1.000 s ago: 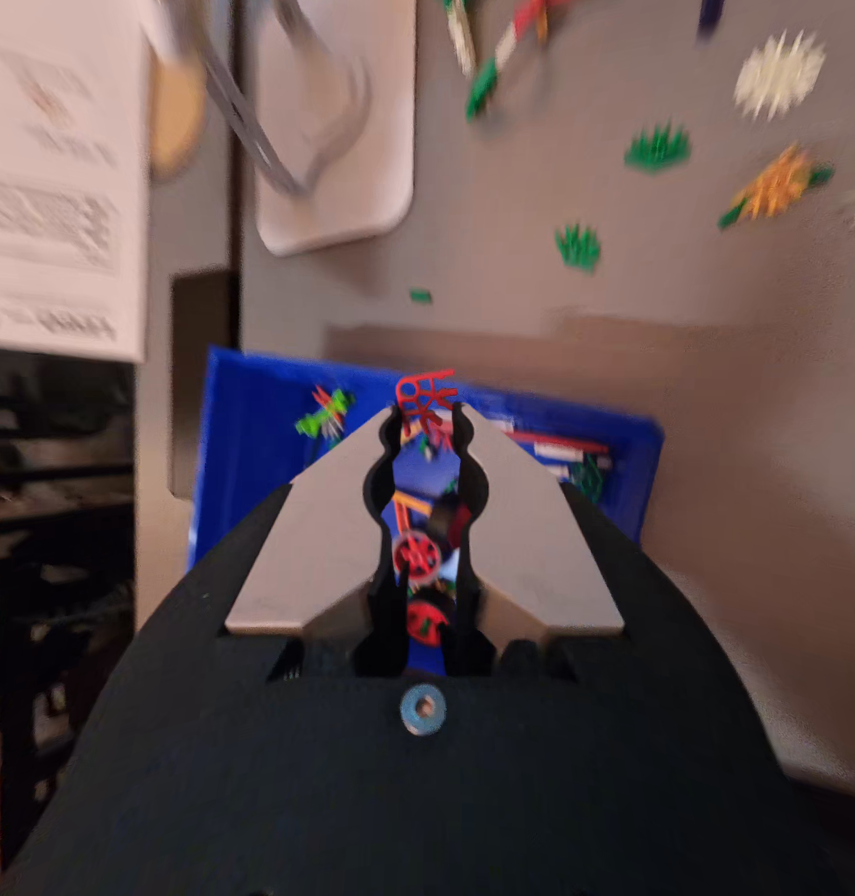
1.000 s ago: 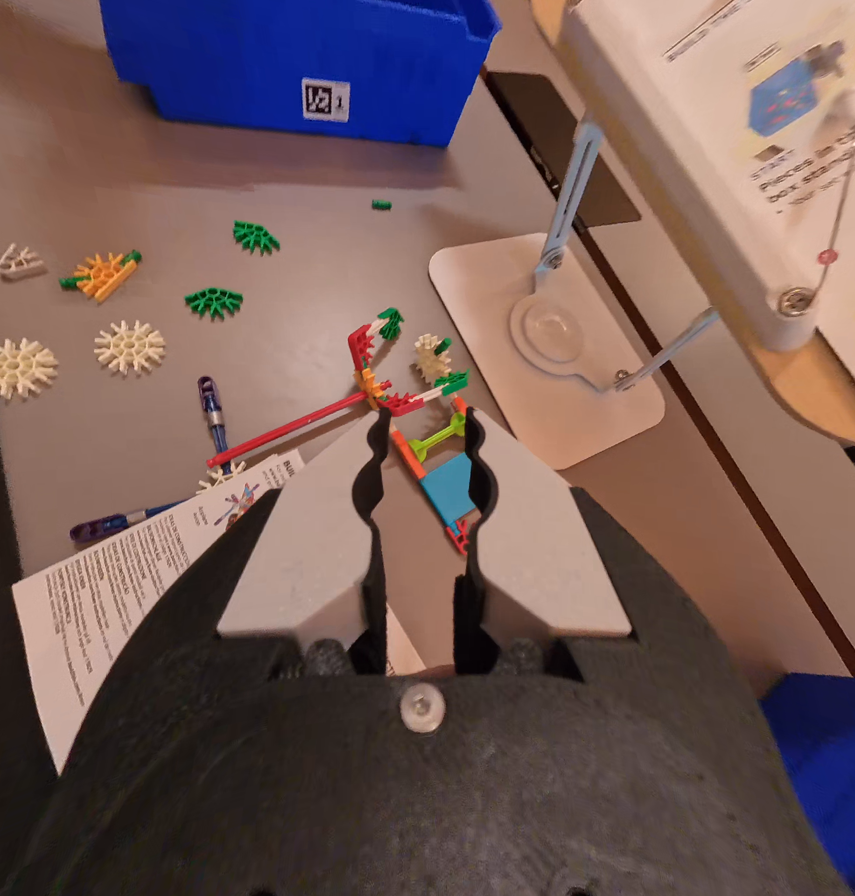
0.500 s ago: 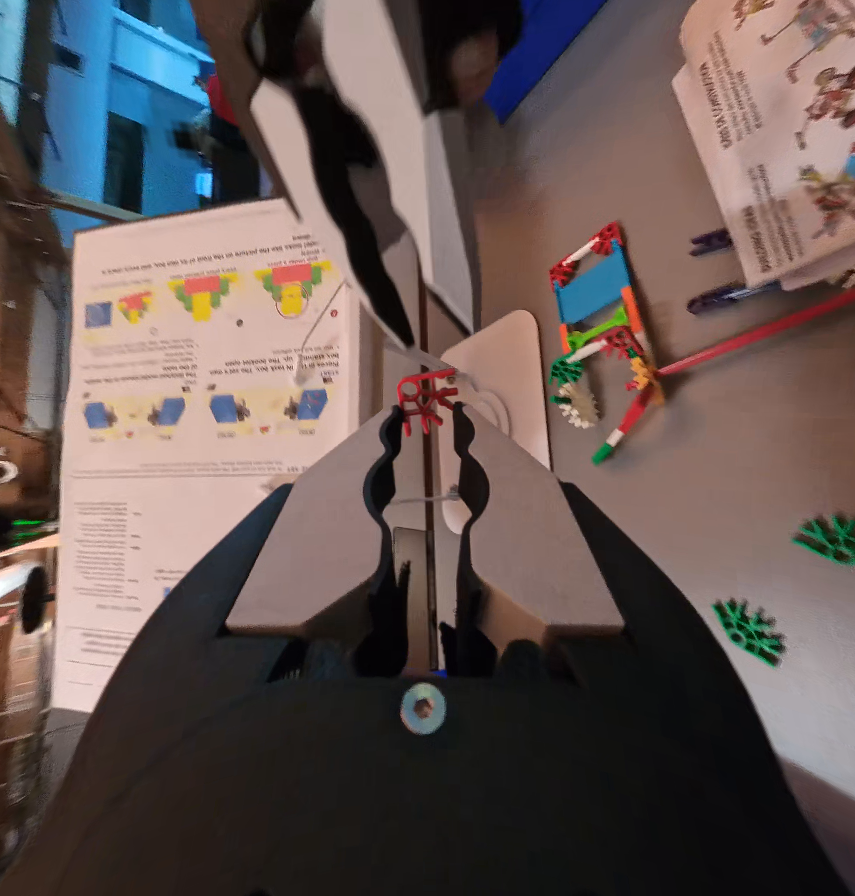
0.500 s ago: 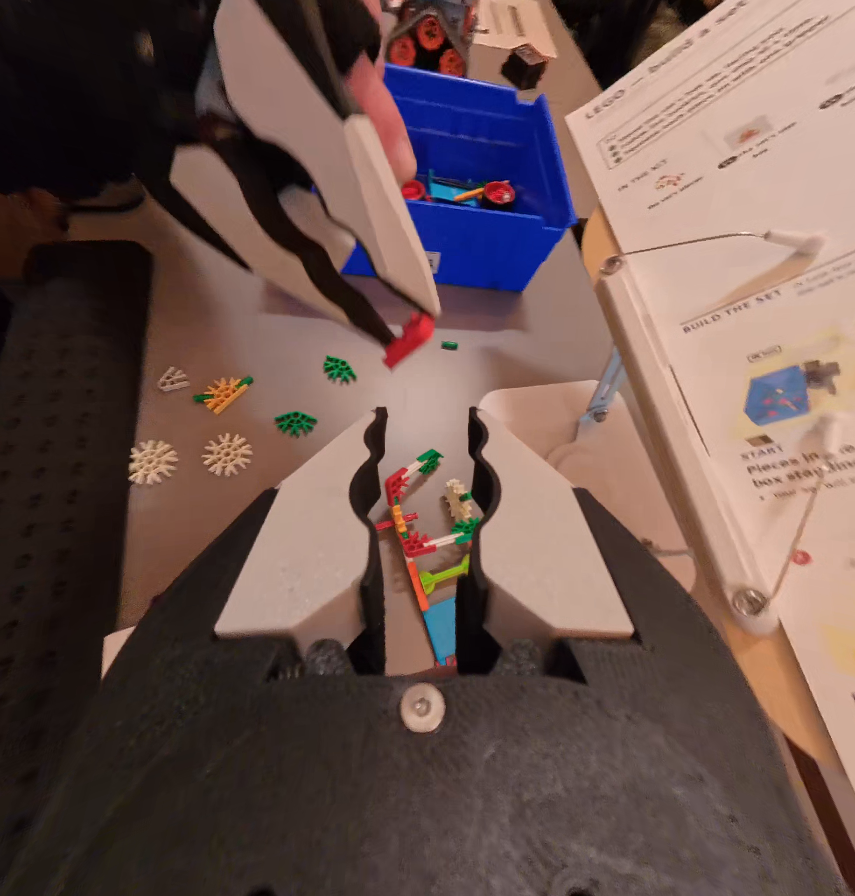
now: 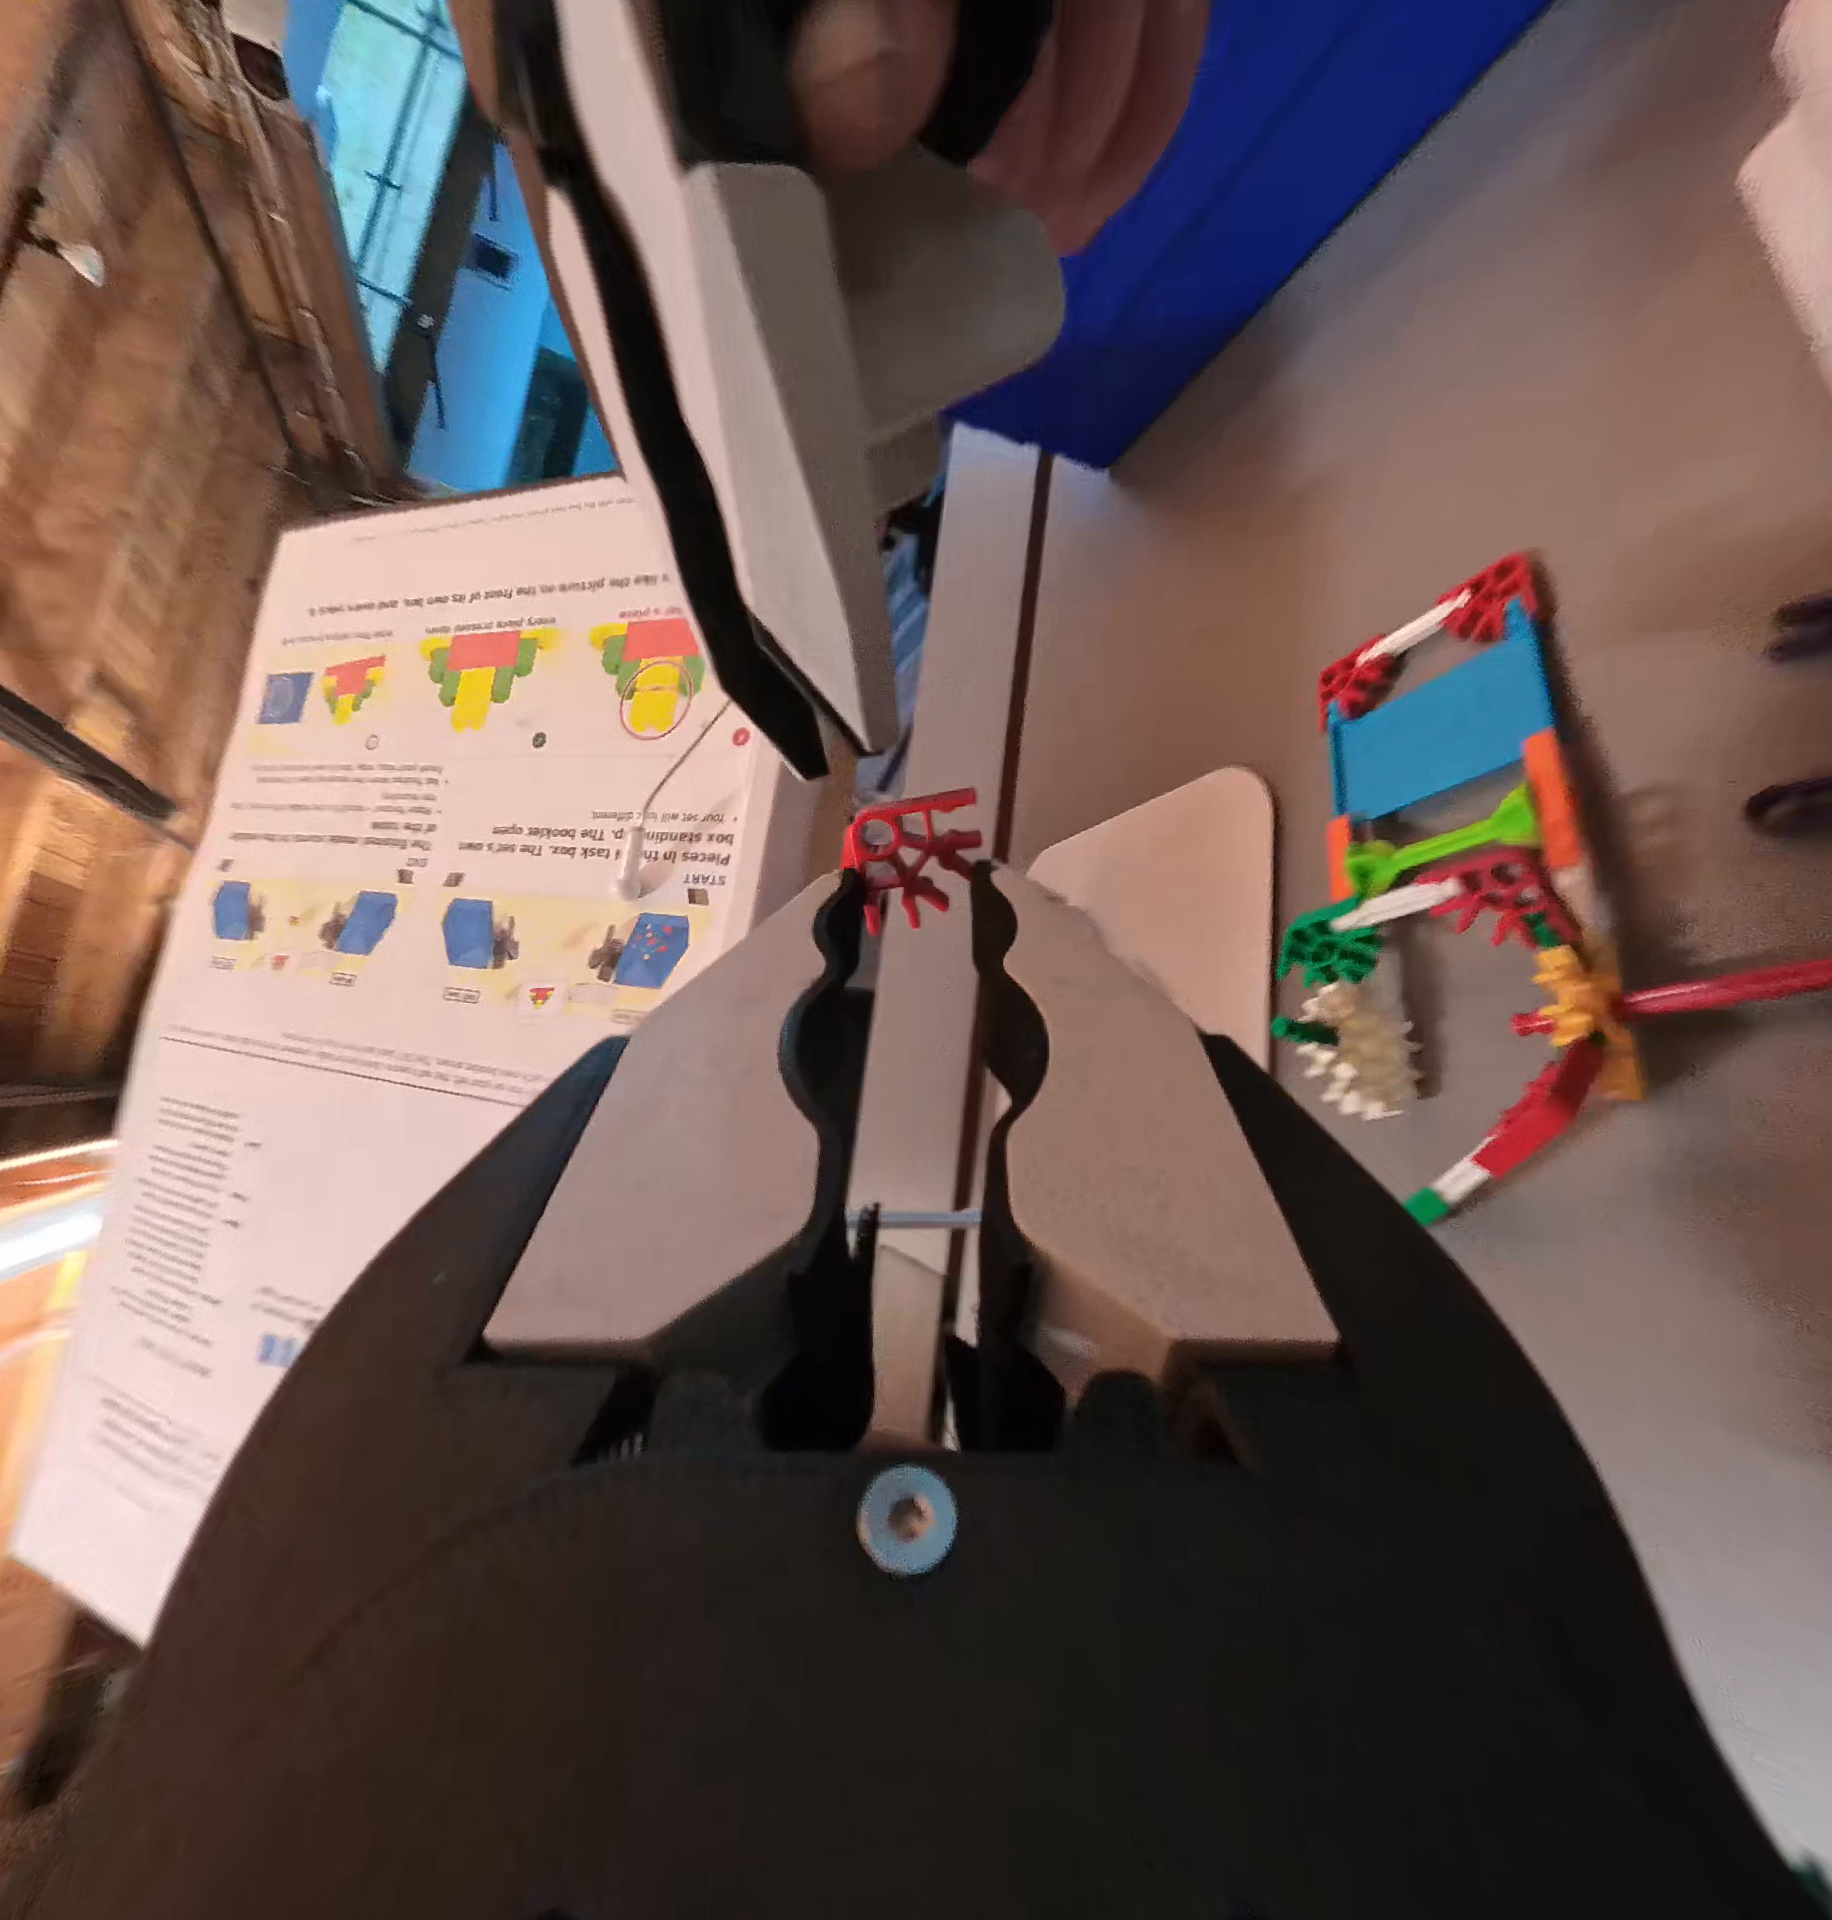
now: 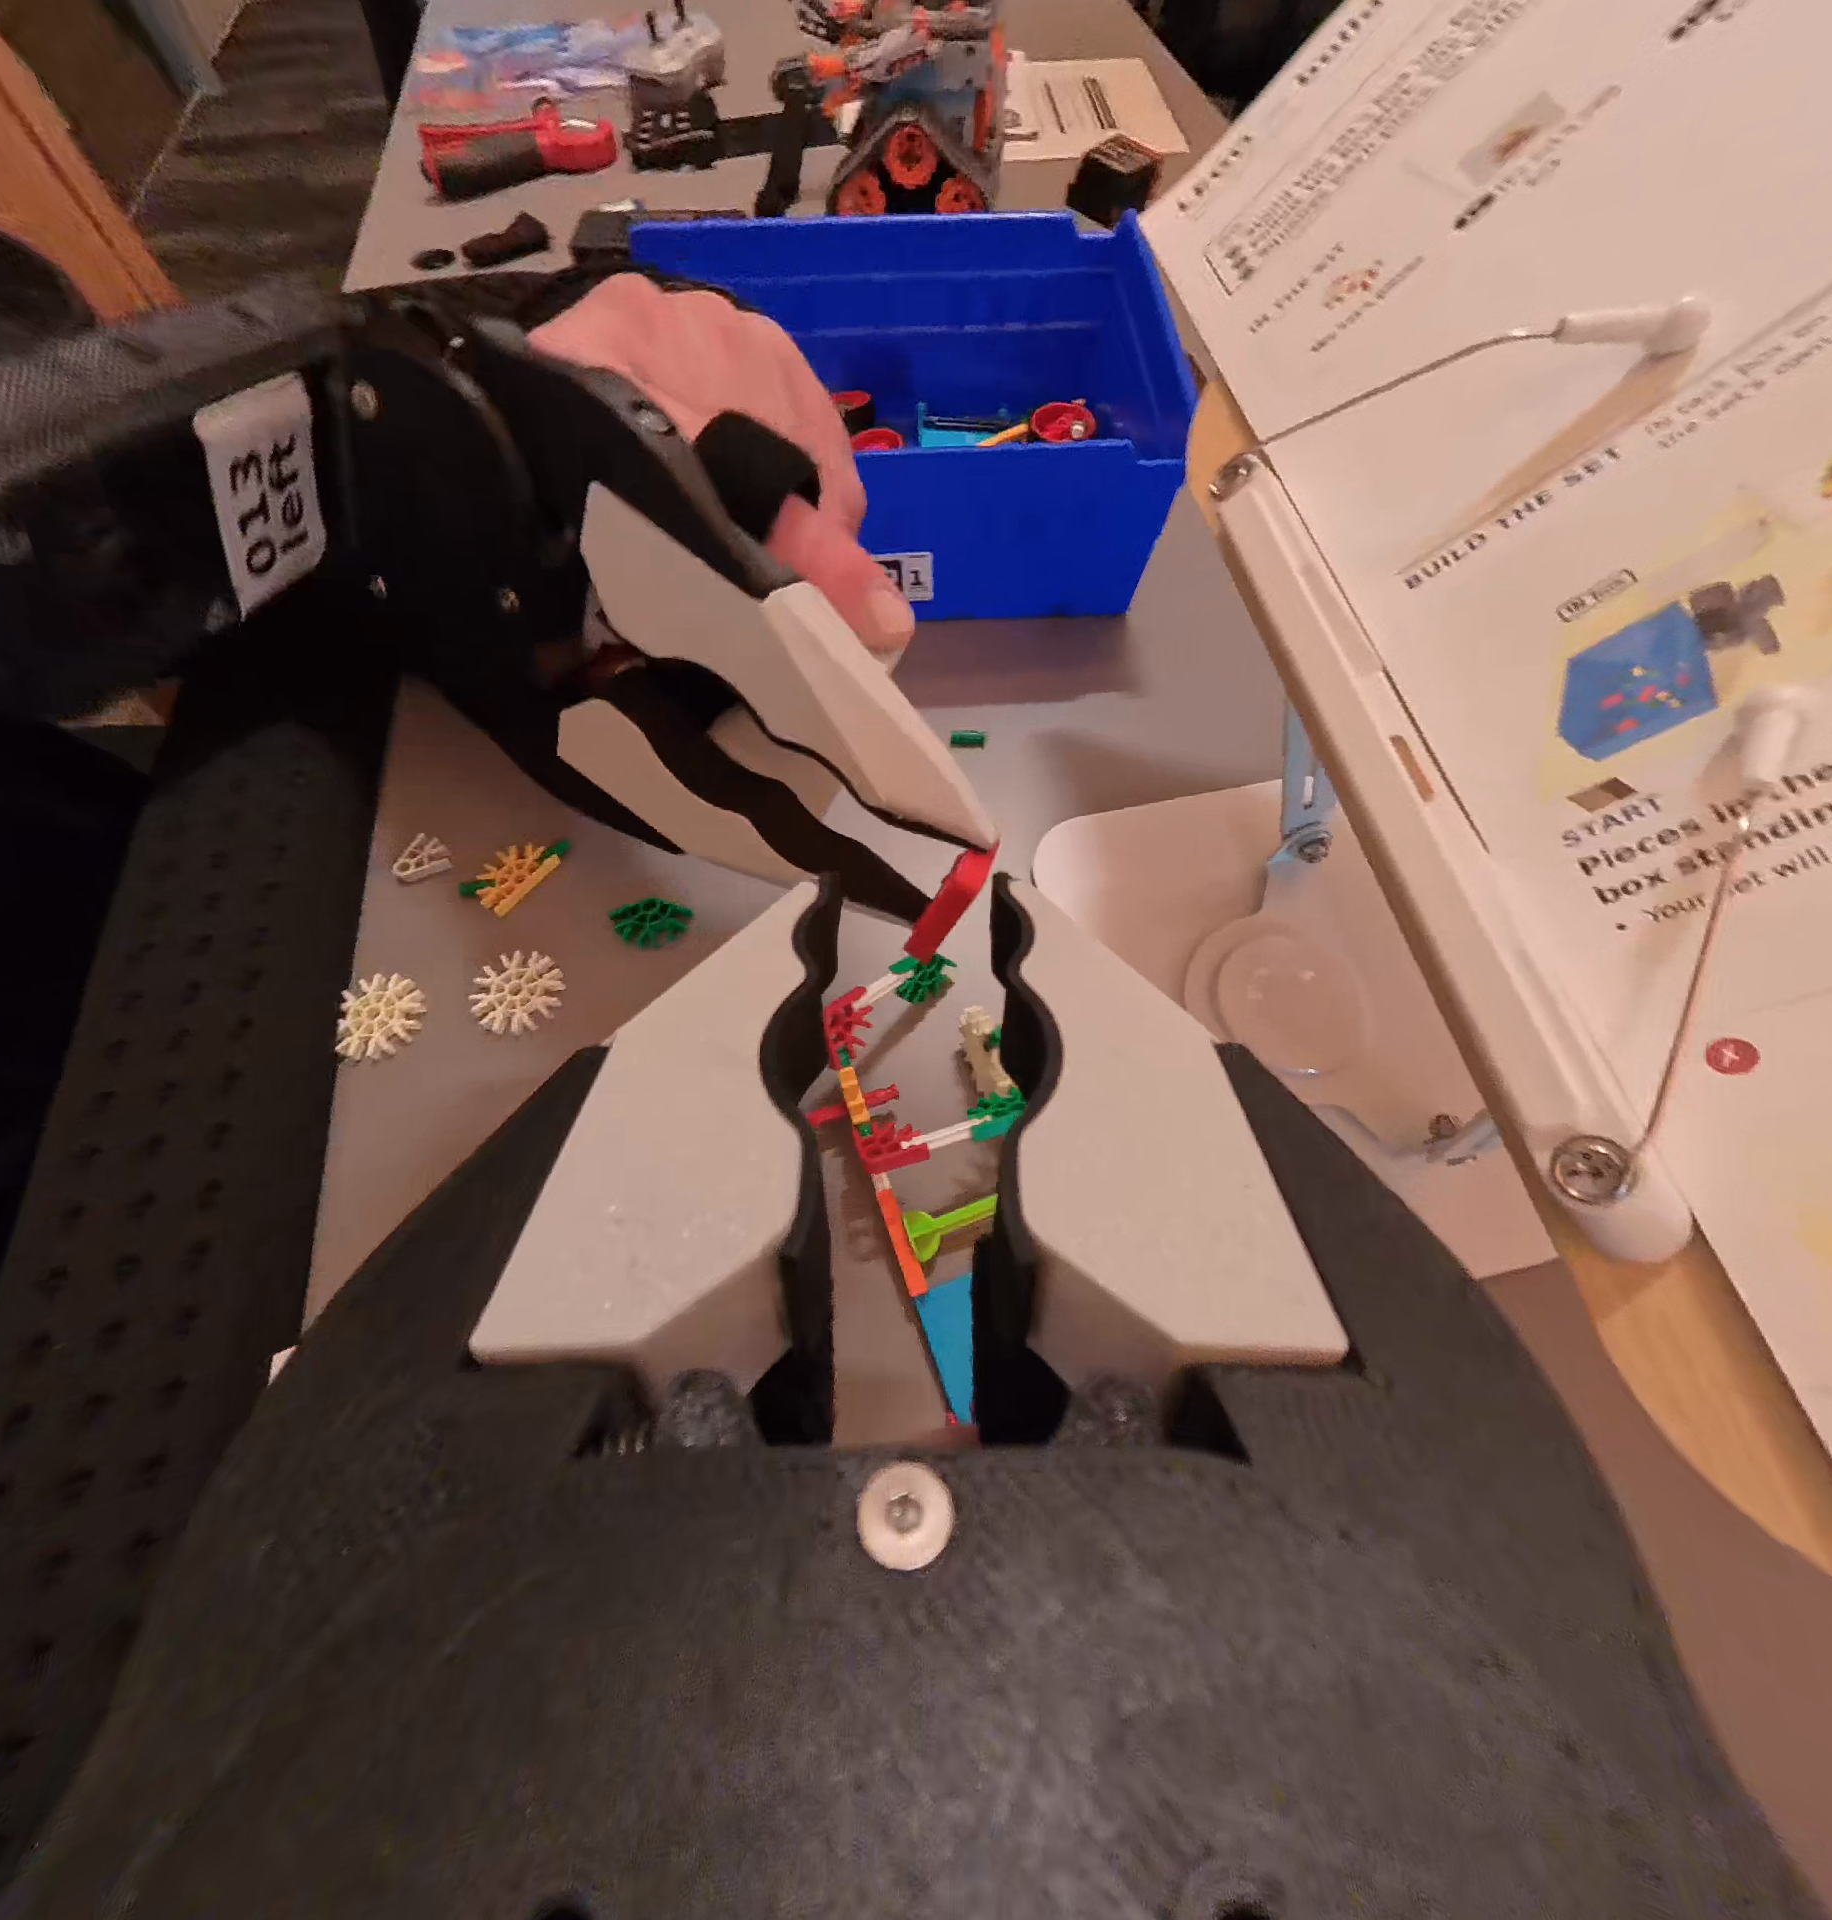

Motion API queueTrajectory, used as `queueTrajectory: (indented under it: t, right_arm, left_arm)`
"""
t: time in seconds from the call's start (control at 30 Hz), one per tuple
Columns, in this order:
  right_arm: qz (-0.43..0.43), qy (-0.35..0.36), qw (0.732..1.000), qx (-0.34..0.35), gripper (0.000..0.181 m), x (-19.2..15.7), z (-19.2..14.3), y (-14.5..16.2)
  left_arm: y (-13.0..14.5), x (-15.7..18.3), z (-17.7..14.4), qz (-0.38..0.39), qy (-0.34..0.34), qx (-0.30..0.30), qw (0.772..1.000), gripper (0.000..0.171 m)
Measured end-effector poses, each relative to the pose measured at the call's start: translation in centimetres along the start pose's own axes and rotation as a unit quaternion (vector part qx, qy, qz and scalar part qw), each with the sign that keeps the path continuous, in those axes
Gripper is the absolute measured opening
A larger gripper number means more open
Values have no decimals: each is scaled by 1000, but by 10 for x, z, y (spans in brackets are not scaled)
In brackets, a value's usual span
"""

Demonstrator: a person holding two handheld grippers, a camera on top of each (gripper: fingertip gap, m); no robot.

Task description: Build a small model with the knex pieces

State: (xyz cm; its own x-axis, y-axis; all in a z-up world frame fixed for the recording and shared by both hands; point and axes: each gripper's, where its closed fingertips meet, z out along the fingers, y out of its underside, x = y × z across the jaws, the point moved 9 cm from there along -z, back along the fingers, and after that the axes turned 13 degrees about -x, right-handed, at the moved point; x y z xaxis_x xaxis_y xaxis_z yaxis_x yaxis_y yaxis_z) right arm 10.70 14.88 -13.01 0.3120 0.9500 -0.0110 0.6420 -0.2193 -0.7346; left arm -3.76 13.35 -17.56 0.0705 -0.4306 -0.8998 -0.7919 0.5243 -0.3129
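My left gripper is shut on a small red connector at its fingertips and holds it in the air. In the right wrist view the left gripper reaches in from the left, a hand on it. The red connector sits right between the fingertips of my right gripper, which is open and empty. In the left wrist view the right gripper hangs just above the connector. A partly built rod-and-connector model with a blue panel lies on the grey table below; it also shows in the left wrist view.
A blue bin of parts stands behind. An instruction board on a stand with a white base is at the right. Loose white, green and orange connectors lie at the left. A black mat borders the table.
My left gripper has carried the red connector from above the blue bin over to the right gripper's fingertips. The right gripper has lifted and tilted up from the model.
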Motion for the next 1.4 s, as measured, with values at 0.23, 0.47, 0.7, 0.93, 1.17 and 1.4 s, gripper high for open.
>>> queueTrajectory:
  t: [0.23, 0.47, 0.7, 0.93, 1.17, 1.4]
  right_arm:
    - [35, 5, 999, -27, 20, 9, 15, 7]
    - [34, 21, 997, -69, 7, 11, 40, 12]
    - [48, 29, 996, -68, 5, 18, 51, 14]
    - [75, 10, 997, -33, 3, 28, 55, 18]
    - [50, 10, 998, -33, 3, 28, 50, 20]
    - [-57, 73, 990, -102, 4, 16, 50, 22]
  left_arm:
    - [9, 9, 9, -5, -8, 26, 1000, 19]
    - [16, 24, 14, 84, -35, 19, 996, 19]
    - [24, 27, 21, 79, -30, 5, 996, 19]
    - [29, 25, 27, 20, -16, -15, 1000, 20]
    - [33, 17, 27, -58, 38, -14, 997, 33]
    - [25, 16, 22, -132, 110, 29, 985, 18]
